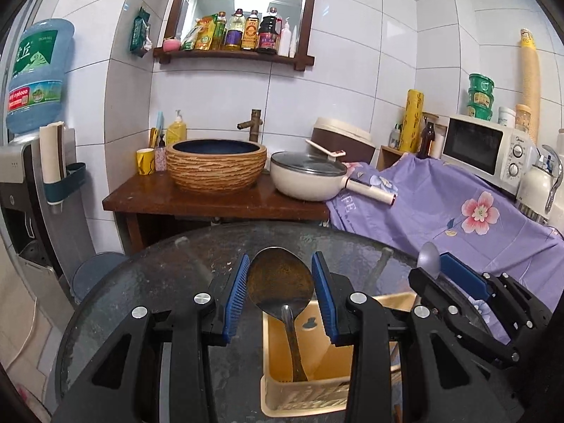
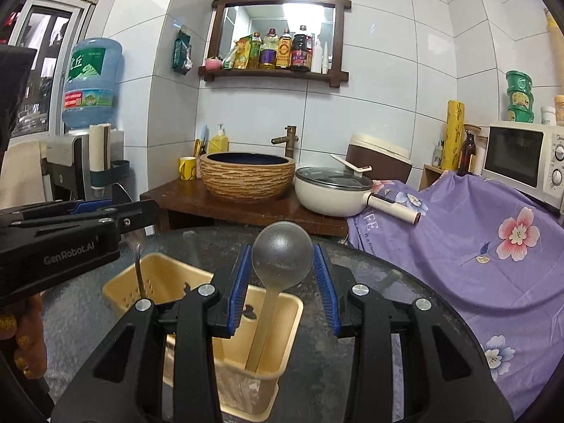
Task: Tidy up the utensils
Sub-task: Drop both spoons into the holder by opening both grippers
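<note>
Both spoons stand handle-down in the caddy [image 2: 282,310], bowls up. Metal spoon [image 1: 280,278] sits between my left tool's [image 1: 280,294] pads, grey spoon [image 2: 282,255] between my right tool's [image 2: 282,282]. Each tool is part-open; I can't tell whether the pads grip. Long axes are near vertical. Caddy sits on the worktop [image 1: 158,282], nearest me.
</note>
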A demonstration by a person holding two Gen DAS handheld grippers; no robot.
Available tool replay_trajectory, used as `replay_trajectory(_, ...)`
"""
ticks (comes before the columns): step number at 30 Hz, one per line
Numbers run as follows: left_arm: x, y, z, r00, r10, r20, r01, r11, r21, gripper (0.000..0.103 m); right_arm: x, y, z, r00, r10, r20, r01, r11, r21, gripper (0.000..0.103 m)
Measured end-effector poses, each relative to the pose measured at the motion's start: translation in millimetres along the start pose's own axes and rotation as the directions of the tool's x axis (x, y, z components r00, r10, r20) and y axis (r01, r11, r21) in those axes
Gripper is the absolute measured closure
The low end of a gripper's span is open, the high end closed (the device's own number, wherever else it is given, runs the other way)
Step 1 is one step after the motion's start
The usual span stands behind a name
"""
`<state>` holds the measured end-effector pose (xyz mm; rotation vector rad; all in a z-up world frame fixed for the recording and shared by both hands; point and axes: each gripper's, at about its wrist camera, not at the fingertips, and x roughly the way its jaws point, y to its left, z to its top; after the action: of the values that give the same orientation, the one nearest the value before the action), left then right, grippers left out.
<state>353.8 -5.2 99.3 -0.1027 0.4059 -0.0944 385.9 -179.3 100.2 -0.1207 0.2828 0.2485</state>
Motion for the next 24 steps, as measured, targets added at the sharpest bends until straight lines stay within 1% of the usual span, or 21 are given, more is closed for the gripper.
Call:
replay_trajectory(4, 1.7, 1.9, -11.0, 1.0, 0.005, -0.016, -0.005, 1.0, 0.011, 0.067, -0.9, 2.4, -9.5, 1.0, 0.019, -0.015, -0.019, 1.0, -0.007, 0.066)
replay_trajectory(5, 0.2, 1.9, -13.1, 1.0, -0.003, -0.01, 0.003, 1.0, 0.016, 0.067, -0.6, 3.5, -11.8, 1.0, 0.022, -0.019, -0.022, 1.0, -0.011, 0.066)
replay_trajectory(9, -3.1, -2.4, -16.0, 1.0, 0.012, -0.003, -0.011, 0.999, 0.049, 0.067, -0.1, 7.5, -17.7, 0.999, 0.028, -0.036, -0.029, 0.999, -0.028, 0.066)
replay_trajectory(14, -3.0, -1.3, -18.2, 1.0, 0.003, -0.001, -0.003, 0.999, 0.044, 0.066, -1.6, 7.5, -20.4, 0.999, 0.035, -0.031, -0.036, 0.999, -0.036, 0.066)
replay_trajectory(16, -4.7, -0.5, -17.4, 1.0, 0.001, 0.003, -0.001, 0.999, 0.042, 0.061, -2.9, 7.8, -20.6, 0.999, 0.046, -0.026, -0.047, 0.998, -0.038, 0.063)
replay_trajectory(17, -6.3, -0.5, -16.8, 1.0, 0.004, 0.012, -0.004, 0.999, 0.04, 0.055, -3.6, 7.7, -21.4, 0.999, 0.041, -0.023, -0.041, 0.998, -0.04, 0.062)
replay_trajectory(18, -8.1, -0.6, -16.4, 1.0, 0.006, 0.02, -0.007, 0.999, 0.038, 0.052, -3.6, 7.5, -21.9, 0.999, 0.038, -0.022, -0.039, 0.998, -0.041, 0.061)
replay_trajectory(19, -9.8, -0.2, -15.6, 1.0, 0.006, 0.024, -0.007, 0.999, 0.035, 0.05, -4.0, 6.6, -22.1, 0.999, 0.037, -0.024, -0.038, 0.999, -0.039, 0.06)
replay_trajectory(20, -12.2, 1.0, -14.9, 1.0, 0.003, 0.029, -0.004, 1.0, 0.028, 0.048, -4.6, 5.7, -22.0, 0.999, 0.036, -0.025, -0.037, 0.999, -0.035, 0.055)
replay_trajectory(22, -18.3, 4.4, -14.1, 0.999, 0.005, 0.041, -0.006, 1.0, 0.01, 0.043, -7.5, 1.6, -21.9, 0.999, 0.04, -0.024, -0.04, 0.999, -0.016, 0.048)
replay_trajectory(24, -25.3, 7.5, -14.2, 0.999, 0.007, 0.053, -0.006, 1.0, -0.005, 0.036, -14.6, -2.8, -21.8, 0.999, 0.04, -0.01, -0.04, 0.999, 0.002, 0.047)
